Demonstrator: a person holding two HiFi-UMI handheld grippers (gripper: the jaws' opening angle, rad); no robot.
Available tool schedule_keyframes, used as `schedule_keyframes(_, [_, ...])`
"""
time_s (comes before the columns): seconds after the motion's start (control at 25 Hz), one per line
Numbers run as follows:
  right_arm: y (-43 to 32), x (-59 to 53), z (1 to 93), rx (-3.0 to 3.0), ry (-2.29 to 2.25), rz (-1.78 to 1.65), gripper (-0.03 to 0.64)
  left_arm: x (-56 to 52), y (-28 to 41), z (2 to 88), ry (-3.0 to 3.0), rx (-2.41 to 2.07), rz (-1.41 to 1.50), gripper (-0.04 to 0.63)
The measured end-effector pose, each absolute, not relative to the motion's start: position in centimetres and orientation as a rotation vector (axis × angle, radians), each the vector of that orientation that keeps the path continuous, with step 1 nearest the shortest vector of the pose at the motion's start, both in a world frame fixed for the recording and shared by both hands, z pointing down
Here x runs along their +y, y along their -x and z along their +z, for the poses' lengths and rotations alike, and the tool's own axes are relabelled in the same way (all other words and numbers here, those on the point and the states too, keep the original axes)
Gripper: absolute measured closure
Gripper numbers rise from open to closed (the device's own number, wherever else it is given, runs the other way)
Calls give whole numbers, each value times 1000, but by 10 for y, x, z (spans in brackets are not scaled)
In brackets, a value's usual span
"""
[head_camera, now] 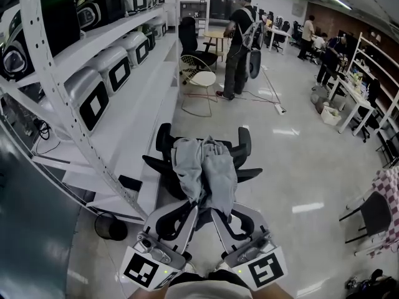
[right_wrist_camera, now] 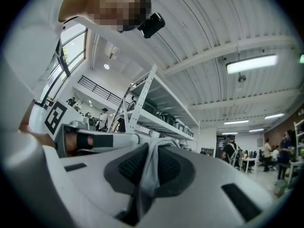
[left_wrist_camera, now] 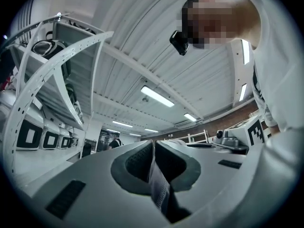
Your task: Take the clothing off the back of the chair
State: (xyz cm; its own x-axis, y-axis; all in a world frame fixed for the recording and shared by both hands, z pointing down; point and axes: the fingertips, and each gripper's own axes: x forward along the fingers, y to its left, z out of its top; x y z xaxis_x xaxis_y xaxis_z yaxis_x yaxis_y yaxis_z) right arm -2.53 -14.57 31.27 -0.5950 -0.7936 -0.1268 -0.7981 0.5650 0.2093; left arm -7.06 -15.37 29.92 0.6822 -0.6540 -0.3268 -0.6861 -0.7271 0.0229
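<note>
In the lower centre of the head view, the left gripper [head_camera: 196, 205] and right gripper [head_camera: 215, 212] sit side by side, each with its jaws pressed together on a fold of the grey clothing [head_camera: 209, 170]. The garment hangs bunched from both grips at mid-frame, in front of the black chair [head_camera: 164, 141] beside the white shelving [head_camera: 134, 114].
</note>
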Motion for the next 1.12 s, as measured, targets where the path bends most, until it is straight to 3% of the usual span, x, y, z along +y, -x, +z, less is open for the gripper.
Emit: schedule_keyframes(1.12, [-2, -79, 277, 2779, 1132, 502, 578, -96, 30, 275, 2700, 1186, 480, 574])
